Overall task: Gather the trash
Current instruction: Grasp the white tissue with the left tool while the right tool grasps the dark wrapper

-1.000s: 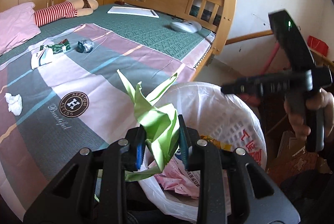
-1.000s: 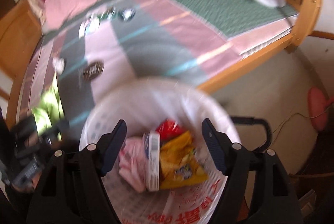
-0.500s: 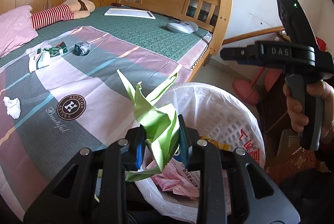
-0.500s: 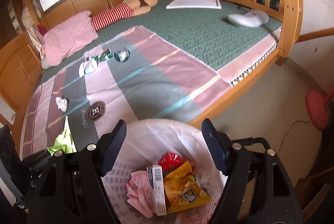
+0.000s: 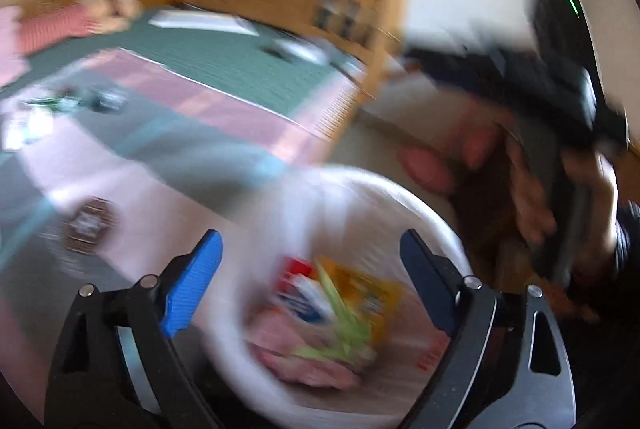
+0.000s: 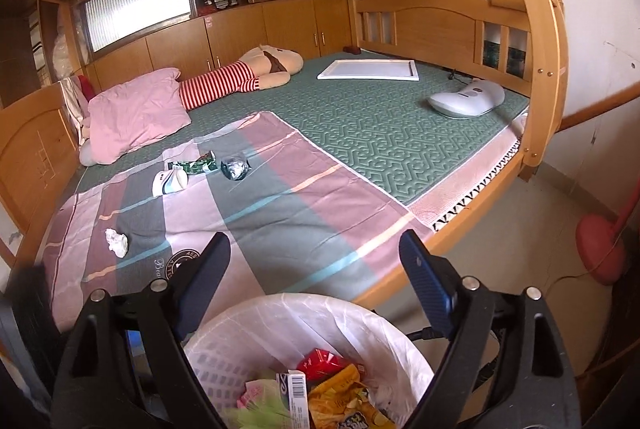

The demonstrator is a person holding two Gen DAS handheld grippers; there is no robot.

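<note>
The white lined trash bin stands beside the bed, holding wrappers and the green wrapper, which also shows blurred in the right wrist view. My left gripper is open and empty above the bin; this view is motion-blurred. My right gripper is open and empty above the bin's far rim. On the bedspread lie a crumpled white tissue, a white packet, a green wrapper and a foil ball.
The bed carries a pink pillow, a striped plush toy, a white board and a white device. A wooden bedpost rises at the right. A red fan base stands on the floor.
My left gripper opened and the green wrapper dropped into the bin. The right gripper tilted up, showing more of the bed.
</note>
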